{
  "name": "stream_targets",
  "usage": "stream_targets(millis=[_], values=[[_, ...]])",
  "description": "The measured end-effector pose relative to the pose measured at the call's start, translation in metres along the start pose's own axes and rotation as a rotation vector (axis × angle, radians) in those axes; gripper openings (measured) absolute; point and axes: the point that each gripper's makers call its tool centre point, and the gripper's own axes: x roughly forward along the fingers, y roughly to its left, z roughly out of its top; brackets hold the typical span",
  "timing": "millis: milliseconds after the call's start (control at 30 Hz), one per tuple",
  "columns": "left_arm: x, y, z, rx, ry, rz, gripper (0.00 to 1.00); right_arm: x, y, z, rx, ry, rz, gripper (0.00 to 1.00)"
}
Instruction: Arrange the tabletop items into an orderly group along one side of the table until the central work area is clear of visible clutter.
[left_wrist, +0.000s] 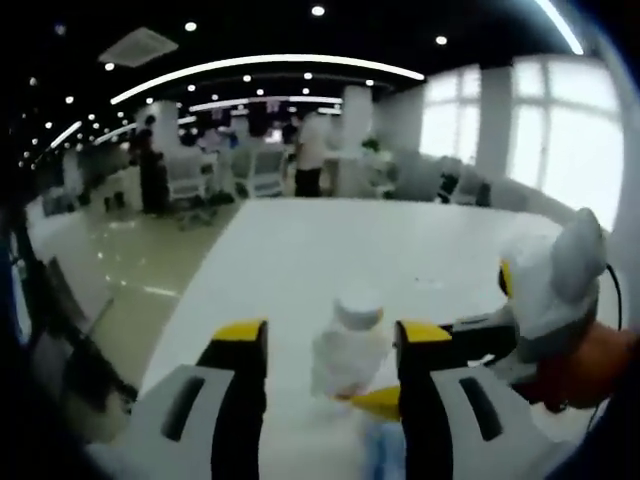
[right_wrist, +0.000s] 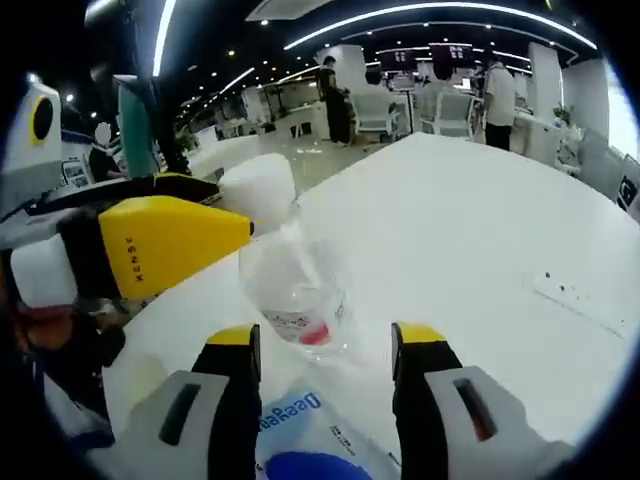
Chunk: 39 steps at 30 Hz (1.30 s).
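Bottle (left_wrist: 348, 345), clear with a white cap, is being framed between the spread, empty jaws of the left gripper (left_wrist: 330, 340) on the white table (left_wrist: 300, 250). Right gripper (right_wrist: 325, 345) is being held wide behind it (right_wrist: 295, 285), above a blue-printed packet (right_wrist: 300, 440).

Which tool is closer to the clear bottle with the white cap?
Left. The left tool straddles the bottle; the right tool sits just short of it, jaws open.
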Motion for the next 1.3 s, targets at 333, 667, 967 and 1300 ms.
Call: stream_targets(millis=[333, 667, 967, 1300], values=[[-0.024, -0.012, 0.013, -0.078, -0.035, -0.081, 0.65, -0.048, 0.001, 0.014, 0.015, -0.063, 0.017, 0.63], [-0.065, -0.023, 0.024, -0.169, -0.107, -0.201, 0.77, -0.088, 0.019, 0.009, 0.002, -0.132, 0.041, 0.63], [-0.097, -0.034, 0.011, -0.177, -0.096, -0.281, 0.81, -0.122, 0.028, -0.012, 0.006, -0.109, 0.024, 0.63], [-0.119, -0.036, -0.004, -0.149, -0.072, -0.296, 0.82, -0.151, 0.024, -0.032, 0.009, -0.104, -0.028, 0.64]])
